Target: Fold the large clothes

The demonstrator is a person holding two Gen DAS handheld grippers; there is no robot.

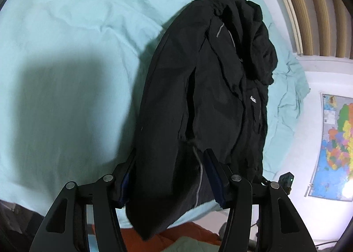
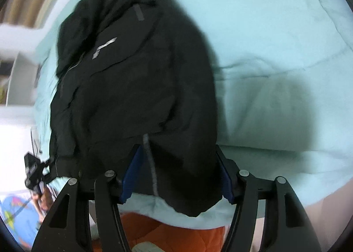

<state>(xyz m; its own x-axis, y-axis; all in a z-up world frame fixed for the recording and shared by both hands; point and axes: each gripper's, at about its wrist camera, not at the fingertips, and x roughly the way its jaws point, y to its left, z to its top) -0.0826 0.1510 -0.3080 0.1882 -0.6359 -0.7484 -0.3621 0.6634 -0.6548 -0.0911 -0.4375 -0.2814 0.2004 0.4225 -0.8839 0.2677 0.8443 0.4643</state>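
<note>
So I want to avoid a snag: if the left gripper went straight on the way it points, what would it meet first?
Most likely the black jacket itself: its hem already lies between the left gripper's open jaws, on the light blue bedsheet. Whether the pads touch the fabric is unclear.

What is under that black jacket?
The black jacket lies on a light green bedsheet, which shows all around it. Below the bed's near edge an orange cloth shows. Whatever lies directly beneath the jacket is covered.
</note>
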